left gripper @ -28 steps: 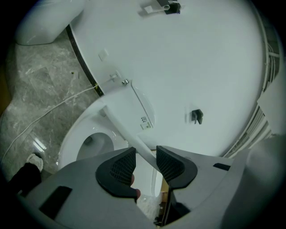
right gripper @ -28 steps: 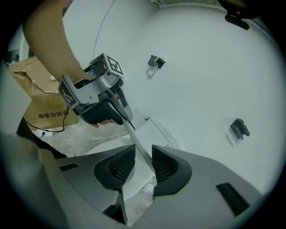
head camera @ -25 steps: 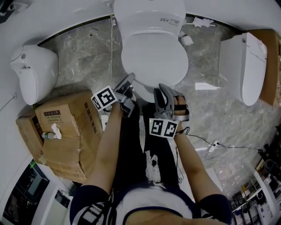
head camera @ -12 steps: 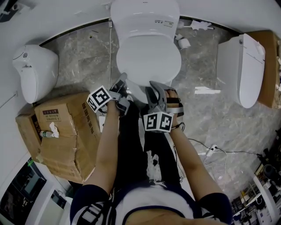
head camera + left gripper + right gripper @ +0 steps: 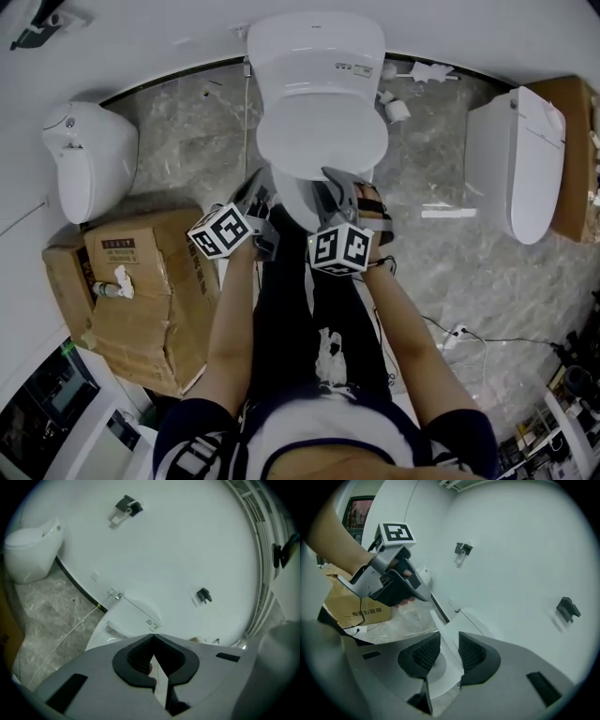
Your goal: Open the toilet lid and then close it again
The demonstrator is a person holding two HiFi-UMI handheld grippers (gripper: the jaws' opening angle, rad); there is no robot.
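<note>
Fingers [image 5: 131, 660] of the left gripper [image 5: 153, 636] are meeting at their tips, closed tight; a white sliver is showing in the slit below the tips, and whether it is being pinched cannot be told; fingers [image 5: 423, 654] of the right gripper [image 5: 449, 637] are standing partly apart, having just been opening, with the thin front edge of the toilet lid [image 5: 440, 629] passing between them and not being squeezed; the lid is lying over the toilet [image 5: 319, 56], its front edge tilting a little up off the rim; both grippers are working at the toilet's front, the left one at the front-left corner and the right one at the front-right; the person's legs [image 5: 281, 309] in dark trousers are standing just in front of the toilet; a paper roll [image 5: 398, 111] is lying on the marble floor [image 5: 187, 150] just beside the toilet's right, near the tank end; a cardboard box [image 5: 141, 291] is sitting near the toilet's front-left; a small white fixture [image 5: 89, 169] is hanging on the wall well to the toilet's left; a second white toilet [image 5: 516, 159] is standing well to the right; a thin cable [image 5: 469, 337] is trailing over the floor off the toilet's front-right.
</note>
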